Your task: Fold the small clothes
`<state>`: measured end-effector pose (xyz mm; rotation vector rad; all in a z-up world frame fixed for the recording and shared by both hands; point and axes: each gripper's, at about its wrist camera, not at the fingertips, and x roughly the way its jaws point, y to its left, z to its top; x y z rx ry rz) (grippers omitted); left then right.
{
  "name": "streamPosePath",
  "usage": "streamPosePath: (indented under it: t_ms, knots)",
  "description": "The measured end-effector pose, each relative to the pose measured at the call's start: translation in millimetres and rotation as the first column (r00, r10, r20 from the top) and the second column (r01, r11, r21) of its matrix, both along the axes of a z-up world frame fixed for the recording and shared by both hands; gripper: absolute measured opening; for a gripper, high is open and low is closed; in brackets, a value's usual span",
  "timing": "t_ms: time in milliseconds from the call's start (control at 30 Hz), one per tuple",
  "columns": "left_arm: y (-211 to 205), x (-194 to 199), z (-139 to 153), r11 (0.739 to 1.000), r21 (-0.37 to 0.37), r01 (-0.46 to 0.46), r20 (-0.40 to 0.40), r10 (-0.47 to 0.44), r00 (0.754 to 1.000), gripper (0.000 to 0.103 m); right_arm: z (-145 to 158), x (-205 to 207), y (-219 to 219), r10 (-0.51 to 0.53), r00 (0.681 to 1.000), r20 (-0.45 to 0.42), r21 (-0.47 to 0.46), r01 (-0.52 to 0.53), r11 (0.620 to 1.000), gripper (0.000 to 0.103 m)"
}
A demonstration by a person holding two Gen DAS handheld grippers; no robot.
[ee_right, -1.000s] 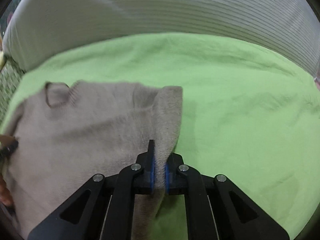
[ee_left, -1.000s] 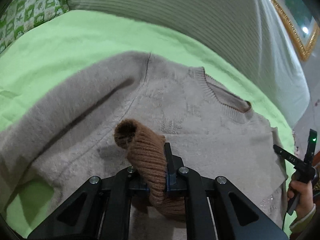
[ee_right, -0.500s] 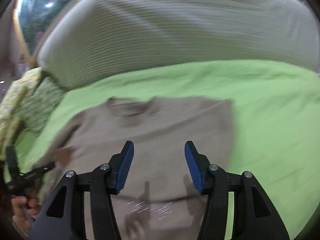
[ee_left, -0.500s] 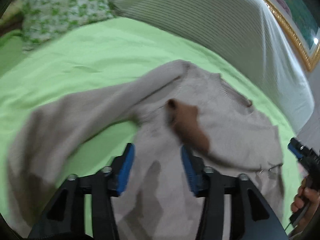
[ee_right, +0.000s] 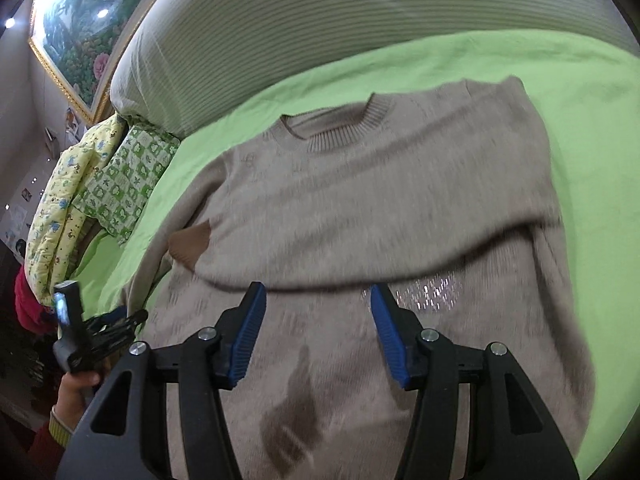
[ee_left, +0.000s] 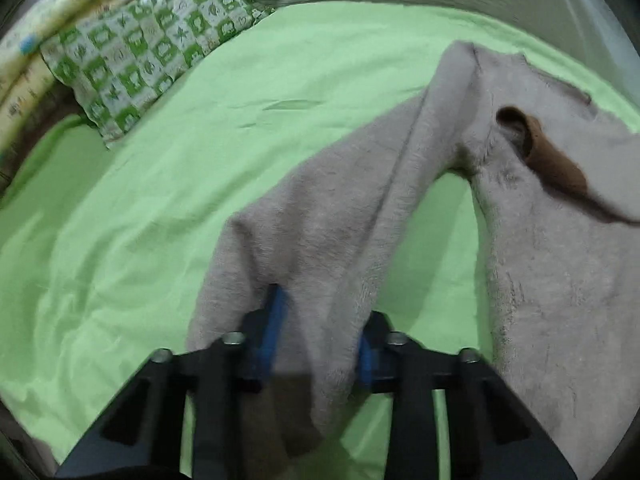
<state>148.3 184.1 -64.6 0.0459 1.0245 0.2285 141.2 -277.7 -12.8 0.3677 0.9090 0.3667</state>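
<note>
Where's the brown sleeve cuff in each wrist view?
Left wrist: brown cuff at upper right, lying on the beige sweater.
Right wrist: brown cuff at centre left, at the end of the sleeve folded across the sweater's chest.
Shared landmark: green-checked pillow, at upper left in both.

Left gripper (ee_left: 316, 328) pads are mostly buried under the sweater sleeve (ee_left: 320, 216), the sweater (ee_right: 380, 216) hem runs off the bottom edge, and the pillow (ee_left: 136, 52) is blurry upper left.
</note>
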Motion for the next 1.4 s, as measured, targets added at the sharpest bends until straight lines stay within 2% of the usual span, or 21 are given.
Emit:
streamPosePath:
  t_ms: [33,100,233,300,400,433,467,500,533,567,633,700,833,900,967,1133,1233,1300,1333,1367,1400]
  knots:
    - [5,0,2,1.000,-0.005,0.002,-0.011,-0.002,1.000,0.004,-1,-2,-1,0.000,1.000,-0.002,-0.004,0.000,1.000,0.056]
    - [15,-4,15,0.989,-0.146,0.011,0.003,-0.010,1.000,0.002,-1,-4,-4,-0.006,1.000,-0.003,-0.003,0.006,1.000,0.056]
    - [-7,-7,64,0.922,-0.375,0.100,0.093,-0.070,0.993,0.001,0,-7,-12,-0.023,1.000,0.009,0.022,0.023,0.999,0.056]
    - [-38,-1,102,0.860,-0.468,0.205,0.174,-0.137,0.975,0.001,2,-7,-15,-0.029,0.999,0.014,0.032,0.028,0.999,0.056]
    - [-97,24,155,0.743,-0.562,0.363,0.290,-0.234,0.928,0.003,7,-7,-21,-0.045,0.999,0.030,0.048,0.043,0.998,0.056]
    - [-117,37,168,0.694,-0.599,0.400,0.321,-0.249,0.914,0.004,9,-6,-24,-0.057,0.998,0.034,0.056,0.055,0.997,0.056]
    - [-142,55,177,0.633,-0.640,0.434,0.344,-0.269,0.900,0.017,12,-6,-29,-0.080,0.996,0.044,0.063,0.077,0.995,0.056]
    - [-159,67,178,0.610,-0.655,0.445,0.341,-0.287,0.895,0.041,13,-6,-32,-0.092,0.995,0.048,0.068,0.089,0.994,0.056]
    - [-175,78,174,0.616,-0.655,0.438,0.322,-0.297,0.899,0.052,15,-5,-36,-0.107,0.993,0.052,0.075,0.103,0.992,0.056]
    - [-184,84,170,0.628,-0.645,0.436,0.314,-0.302,0.900,0.055,17,-6,-41,-0.122,0.991,0.055,0.079,0.117,0.990,0.056]
    - [-198,89,154,0.645,-0.627,0.437,0.285,-0.332,0.899,0.055,21,-8,-50,-0.153,0.986,0.067,0.066,0.149,0.987,0.056]
    - [-195,82,134,0.687,-0.601,0.408,0.243,-0.329,0.912,0.055,23,-11,-60,-0.168,0.983,0.070,0.057,0.164,0.985,0.056]
    - [-144,66,92,0.830,-0.456,0.322,0.167,-0.276,0.947,0.055,16,-12,-70,-0.186,0.982,0.045,0.060,0.183,0.981,0.056]
    - [-125,56,74,0.890,-0.351,0.290,0.125,-0.263,0.957,0.055,10,-12,-63,-0.159,0.987,0.026,0.079,0.157,0.984,0.056]
    - [-113,51,58,0.931,-0.247,0.270,0.085,-0.257,0.963,0.055,5,-13,-52,-0.122,0.992,0.014,0.084,0.120,0.989,0.056]
    - [-111,60,29,0.955,-0.056,0.291,0.041,-0.289,0.957,0.055,-12,-15,-3,0.005,1.000,-0.010,-0.002,-0.005,1.000,0.056]
    - [-113,71,14,0.966,0.056,0.253,0.024,-0.255,0.967,0.055,-20,-9,28,0.082,0.996,-0.026,-0.132,-0.084,0.988,0.056]
    - [-111,79,10,0.977,0.060,0.205,0.023,-0.206,0.978,0.055,-24,-5,43,0.110,0.994,-0.023,-0.241,-0.112,0.964,0.056]
    - [-107,83,9,0.984,0.043,0.173,0.033,-0.174,0.984,0.055,-26,-3,48,0.118,0.993,-0.024,-0.285,-0.120,0.951,0.047]
    - [-102,87,9,0.991,0.021,0.133,0.044,-0.134,0.990,0.055,-27,1,51,0.136,0.990,-0.030,-0.319,-0.138,0.938,0.020]
    - [-98,89,10,0.995,0.006,0.102,0.053,-0.102,0.993,0.054,-27,5,52,0.141,0.989,-0.032,-0.346,-0.143,0.927,0.012]
